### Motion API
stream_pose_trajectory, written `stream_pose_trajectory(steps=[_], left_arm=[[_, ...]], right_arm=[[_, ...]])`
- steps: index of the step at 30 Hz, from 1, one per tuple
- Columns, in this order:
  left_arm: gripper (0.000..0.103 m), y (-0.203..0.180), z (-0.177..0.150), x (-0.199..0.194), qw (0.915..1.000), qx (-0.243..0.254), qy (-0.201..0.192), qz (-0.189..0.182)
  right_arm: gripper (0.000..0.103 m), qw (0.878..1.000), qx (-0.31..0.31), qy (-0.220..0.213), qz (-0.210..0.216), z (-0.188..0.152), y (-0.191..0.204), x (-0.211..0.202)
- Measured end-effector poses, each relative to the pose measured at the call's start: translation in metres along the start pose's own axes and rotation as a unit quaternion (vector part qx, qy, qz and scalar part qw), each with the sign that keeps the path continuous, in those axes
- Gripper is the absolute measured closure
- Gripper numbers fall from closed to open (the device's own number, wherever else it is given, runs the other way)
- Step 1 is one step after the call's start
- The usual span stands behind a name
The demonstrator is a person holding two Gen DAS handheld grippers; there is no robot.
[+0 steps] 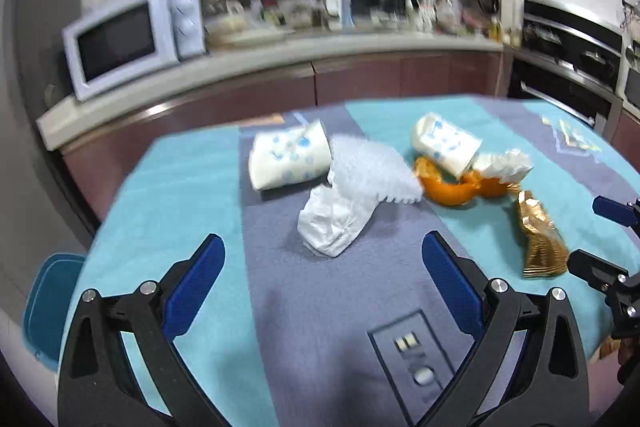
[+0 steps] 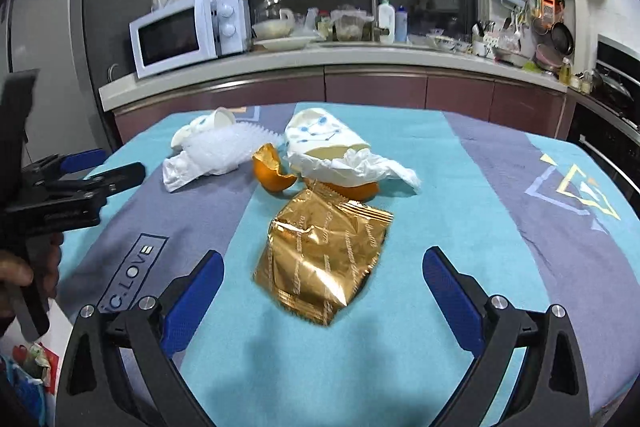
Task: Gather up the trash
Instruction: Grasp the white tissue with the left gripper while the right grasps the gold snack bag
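Observation:
Trash lies on a table with a blue and grey cloth (image 1: 328, 291). In the left wrist view my open, empty left gripper (image 1: 322, 247) faces a crumpled white tissue (image 1: 334, 223), with a bubble-wrap sheet (image 1: 372, 171) and a crushed paper cup (image 1: 288, 159) behind it. A second cup (image 1: 444, 141), orange peel (image 1: 452, 189) and a gold foil wrapper (image 1: 540, 239) lie to the right. In the right wrist view my open, empty right gripper (image 2: 322, 267) has the gold wrapper (image 2: 324, 255) between its fingers, with orange peel (image 2: 270, 169) and a cup (image 2: 324, 139) beyond.
A kitchen counter (image 2: 280, 61) with a microwave (image 2: 188, 31), dishes and bottles runs behind the table. A blue bin lid (image 1: 48, 307) sits off the table's left edge. The left gripper shows at the left of the right wrist view (image 2: 104, 167). An oven (image 1: 568, 67) stands at the right.

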State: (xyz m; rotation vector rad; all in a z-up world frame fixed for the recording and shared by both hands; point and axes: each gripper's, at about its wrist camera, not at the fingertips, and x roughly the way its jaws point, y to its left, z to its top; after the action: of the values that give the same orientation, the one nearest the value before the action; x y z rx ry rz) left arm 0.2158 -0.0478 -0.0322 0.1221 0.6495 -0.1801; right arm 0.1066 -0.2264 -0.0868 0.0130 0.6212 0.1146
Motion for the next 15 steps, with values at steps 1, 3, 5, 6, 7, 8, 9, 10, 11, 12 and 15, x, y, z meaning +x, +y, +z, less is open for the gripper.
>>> stream_pose_trajectory(steps=[1,3,5,6,7,8,9,10,11,12,15], left_arm=[[0.006,0.001,0.003,0.008,1.0,0.002,0.008,0.001],[0.006,0.004,0.009,0.029,0.9995,0.009,0.029,-0.01],[0.006,0.009,0.014,0.046,0.9982,0.004,0.052,-0.03],[0.006,0.012,0.016,0.054,0.9974,0.003,0.062,-0.038],[0.006,0.014,0.017,0.06,0.9972,0.002,0.066,-0.036],[0.006,0.015,0.02,0.066,0.9971,0.004,0.068,-0.034],[0.006,0.015,0.021,0.072,0.9965,0.008,0.074,-0.039],[0.006,0.015,0.023,0.077,0.9961,0.011,0.076,-0.043],[0.006,0.015,0.024,0.081,0.9957,0.012,0.079,-0.046],[0.006,0.015,0.026,0.086,0.995,0.016,0.084,-0.052],[0.018,0.013,0.03,0.099,0.993,0.023,0.099,-0.06]], right_arm=[[0.007,1.0,0.002,0.011,0.003,0.003,0.0,0.007],[0.007,1.0,0.004,0.026,0.002,0.006,0.001,0.018],[0.007,0.999,0.006,0.038,0.002,0.009,0.001,0.026],[0.007,0.999,0.006,0.046,0.0,0.011,0.001,0.03],[0.007,0.999,0.008,0.052,0.001,0.012,0.001,0.034],[0.007,0.998,0.011,0.058,0.003,0.012,-0.001,0.037],[0.007,0.998,0.014,0.062,0.003,0.013,-0.003,0.04],[0.007,0.997,0.018,0.07,0.005,0.014,-0.004,0.043],[0.007,0.997,0.02,0.075,0.007,0.014,-0.004,0.046],[0.008,0.997,0.021,0.08,0.008,0.015,-0.005,0.048],[0.02,0.995,0.022,0.095,0.011,0.014,-0.006,0.053]])
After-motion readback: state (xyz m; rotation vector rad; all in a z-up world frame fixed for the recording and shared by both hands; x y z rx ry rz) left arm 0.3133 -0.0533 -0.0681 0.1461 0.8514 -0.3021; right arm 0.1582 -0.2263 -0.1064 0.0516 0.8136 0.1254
